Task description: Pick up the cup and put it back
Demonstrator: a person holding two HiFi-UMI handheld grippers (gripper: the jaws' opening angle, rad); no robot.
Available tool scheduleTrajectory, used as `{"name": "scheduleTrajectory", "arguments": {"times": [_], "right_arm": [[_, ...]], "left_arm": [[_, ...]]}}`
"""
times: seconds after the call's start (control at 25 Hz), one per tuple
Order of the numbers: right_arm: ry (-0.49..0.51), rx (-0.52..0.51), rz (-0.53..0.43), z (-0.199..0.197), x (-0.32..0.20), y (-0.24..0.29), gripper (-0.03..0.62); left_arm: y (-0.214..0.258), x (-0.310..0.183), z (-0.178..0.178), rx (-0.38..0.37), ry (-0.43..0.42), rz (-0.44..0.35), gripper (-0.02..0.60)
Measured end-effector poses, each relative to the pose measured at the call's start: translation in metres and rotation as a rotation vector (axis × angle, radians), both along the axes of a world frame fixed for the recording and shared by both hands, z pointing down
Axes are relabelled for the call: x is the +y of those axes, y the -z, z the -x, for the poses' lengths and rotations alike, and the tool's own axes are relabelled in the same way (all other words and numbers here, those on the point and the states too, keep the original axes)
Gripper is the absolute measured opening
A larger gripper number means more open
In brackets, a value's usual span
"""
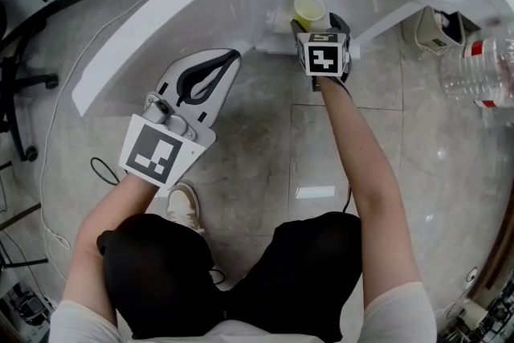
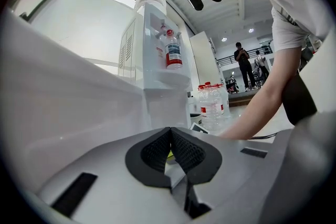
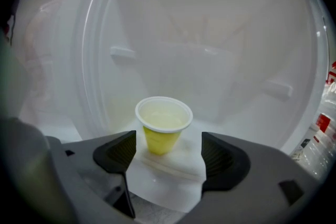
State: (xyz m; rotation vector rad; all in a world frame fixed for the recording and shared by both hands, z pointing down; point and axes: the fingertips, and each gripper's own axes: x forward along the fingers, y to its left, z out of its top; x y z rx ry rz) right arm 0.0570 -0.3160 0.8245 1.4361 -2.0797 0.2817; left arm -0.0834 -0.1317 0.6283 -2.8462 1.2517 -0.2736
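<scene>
My right gripper is spread wide. The yellow cup stands upright between its pad tips, touching neither, on a white ledge inside a pale recess whose walls blur together. In the head view the marker cube covers the jaws and the cup's base. My right arm reaches straight out to the far side. My left gripper, pressed together on nothing, is held nearer on the left, close to my body.
</scene>
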Motion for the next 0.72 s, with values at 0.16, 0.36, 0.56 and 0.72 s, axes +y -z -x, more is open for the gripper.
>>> {"name": "scheduleTrajectory", "arguments": {"times": [0.16,0.36,0.56,0.72], "right_arm": [[0.003,-0.034,0.009,-0.006,0.019,0.004,0.37],[-0.041,-0.089,-0.028,-0.03,0.037,0.025,0.368],[-0.169,-0.233,-0.022,-0.073,0.057,0.045,0.181],[-0.282,-0.306,-0.023,-0.118,0.068,0.047,0.033]], "left_arm": [[-0.001,-0.002,-0.009,0.03,-0.004,0.006,0.023],[-0.002,-0.005,-0.034,0.061,-0.044,-0.012,0.023],[-0.016,-0.013,-0.057,0.076,-0.051,0.006,0.023],[-0.023,-0.013,-0.085,0.077,-0.109,0.004,0.023]]}}
